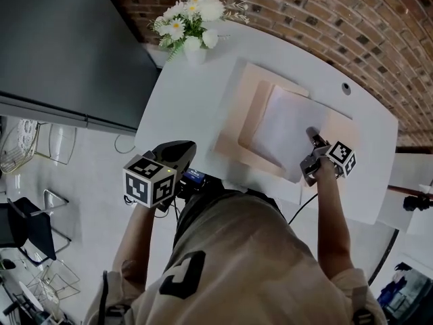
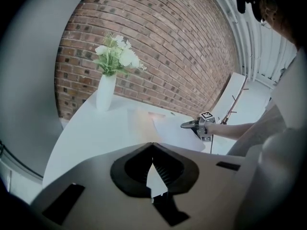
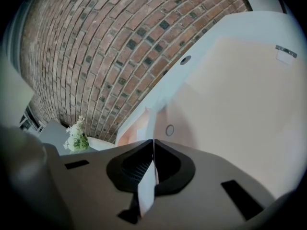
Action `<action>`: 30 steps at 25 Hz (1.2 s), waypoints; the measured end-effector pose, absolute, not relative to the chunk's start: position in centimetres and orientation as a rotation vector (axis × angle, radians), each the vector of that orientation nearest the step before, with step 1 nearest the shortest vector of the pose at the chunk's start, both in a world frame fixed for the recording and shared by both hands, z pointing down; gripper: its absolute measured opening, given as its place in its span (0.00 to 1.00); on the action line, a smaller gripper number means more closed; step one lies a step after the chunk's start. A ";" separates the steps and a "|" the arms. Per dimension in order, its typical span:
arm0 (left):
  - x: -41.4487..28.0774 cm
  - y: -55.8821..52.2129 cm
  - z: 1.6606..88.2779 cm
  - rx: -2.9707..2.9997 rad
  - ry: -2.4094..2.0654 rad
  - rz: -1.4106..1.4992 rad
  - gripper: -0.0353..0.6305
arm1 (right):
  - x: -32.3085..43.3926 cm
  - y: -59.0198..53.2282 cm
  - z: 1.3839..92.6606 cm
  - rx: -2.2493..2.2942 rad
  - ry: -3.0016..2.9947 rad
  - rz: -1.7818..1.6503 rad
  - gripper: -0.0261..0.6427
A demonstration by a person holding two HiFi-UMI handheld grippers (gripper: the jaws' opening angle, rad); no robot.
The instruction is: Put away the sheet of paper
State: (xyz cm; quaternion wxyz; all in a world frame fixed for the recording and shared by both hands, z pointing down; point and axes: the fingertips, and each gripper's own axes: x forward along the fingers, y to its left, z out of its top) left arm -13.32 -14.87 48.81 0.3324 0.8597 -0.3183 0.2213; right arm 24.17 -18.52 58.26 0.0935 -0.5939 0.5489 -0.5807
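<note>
Head view shows a white desk (image 1: 183, 100) carrying an open beige folder (image 1: 247, 93), and the sheet of paper (image 1: 284, 124) lies across the folder's right half. The right tool (image 1: 312, 135) sits at the folder's near right corner, on the sheet's right edge. Right gripper view confirms the grip. The right tool (image 3: 153, 143) has its jaws closed on the sheet of paper (image 3: 146, 186), which runs edge-on as a thin white strip between them. The folder (image 3: 240, 95) fills that picture to the right of the strip.

The left tool (image 1: 181, 151) hangs left of the folder's near edge, off the rim of the desk and close to the person's body. Left gripper view shows the left tool (image 2: 152, 145) with its jaw tips pressed together and nothing between them. From there it looks across the desk toward the sheet of paper (image 2: 175, 131) and the right tool (image 2: 192, 125) at the folder's far side.

A vase of flowers (image 1: 193, 26) stands beyond the folder's far left corner, near a brick wall (image 3: 96, 42).
</note>
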 end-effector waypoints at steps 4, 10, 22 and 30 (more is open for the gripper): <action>-12.8 -15.0 48.7 2.232 -0.857 0.585 0.08 | 24.1 -19.1 58.8 -1.729 1.632 -1.746 0.08; -12.3 -14.9 48.4 2.226 -0.879 0.580 0.08 | 23.7 -19.9 59.1 -1.697 1.648 -1.769 0.08; -12.8 -15.3 48.4 2.220 -0.886 0.568 0.08 | 22.7 -20.7 59.1 -1.678 1.642 -1.781 0.08; -13.0 -15.5 48.8 2.222 -0.872 0.569 0.08 | 22.3 -20.8 59.3 -1.675 1.619 -1.779 0.08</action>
